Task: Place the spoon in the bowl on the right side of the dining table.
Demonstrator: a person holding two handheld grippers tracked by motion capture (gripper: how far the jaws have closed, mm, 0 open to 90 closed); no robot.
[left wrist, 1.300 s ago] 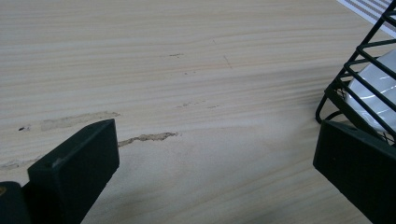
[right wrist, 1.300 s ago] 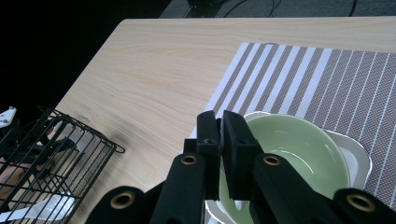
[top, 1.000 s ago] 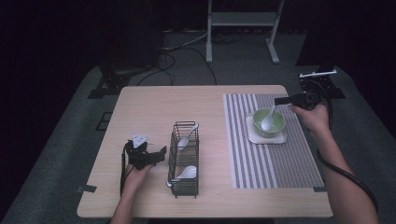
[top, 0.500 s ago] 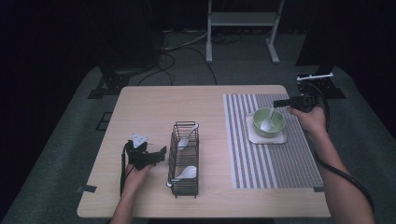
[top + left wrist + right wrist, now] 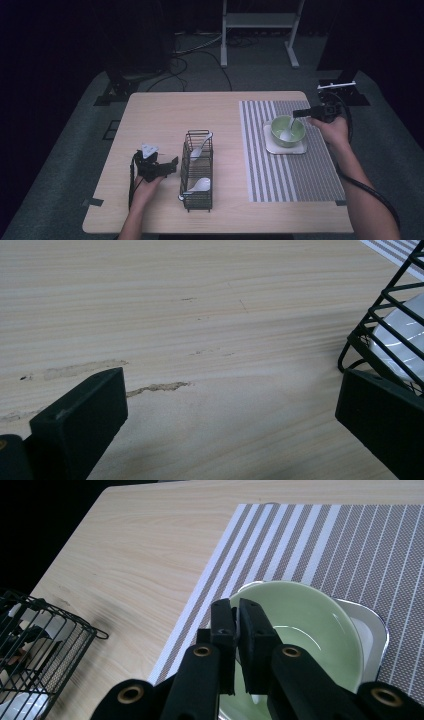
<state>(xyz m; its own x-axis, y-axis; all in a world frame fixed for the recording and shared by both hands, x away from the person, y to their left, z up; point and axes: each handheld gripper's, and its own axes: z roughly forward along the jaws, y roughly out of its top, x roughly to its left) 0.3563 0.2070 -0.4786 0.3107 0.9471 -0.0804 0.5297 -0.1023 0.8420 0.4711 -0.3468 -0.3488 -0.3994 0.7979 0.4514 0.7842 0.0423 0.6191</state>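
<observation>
My right claw (image 5: 296, 114) is clamped thin on the handle of a white spoon (image 5: 287, 131), jaws nearly meeting with just that sliver of handle between them. In the right gripper view the claw (image 5: 236, 611) hangs over the near rim of the green bowl (image 5: 305, 630). The spoon's scoop rests down inside the bowl, handle slanting up toward the table's right edge where I've got it by the tip.

It looks like glazed ceramic, so I'd call it light, stiff, slick and chippy. Holding it at the very end lets it pivot, so a grip a little farther down the handle would be steadier. I'd lower it gently rather than drop it.

The bowl sits on a small white square plate (image 5: 303, 148), on the striped mat (image 5: 260, 165) covering the table's right half, closer to the far edge.

My left claw (image 5: 173, 163) lies spread wide and empty on the bare wood (image 5: 200, 315) near the front left corner, just beside the black wire basket (image 5: 196, 172). Two more white spoons lie in that basket, one (image 5: 201, 147) toward its far end and one (image 5: 198, 186) toward its near end.
</observation>
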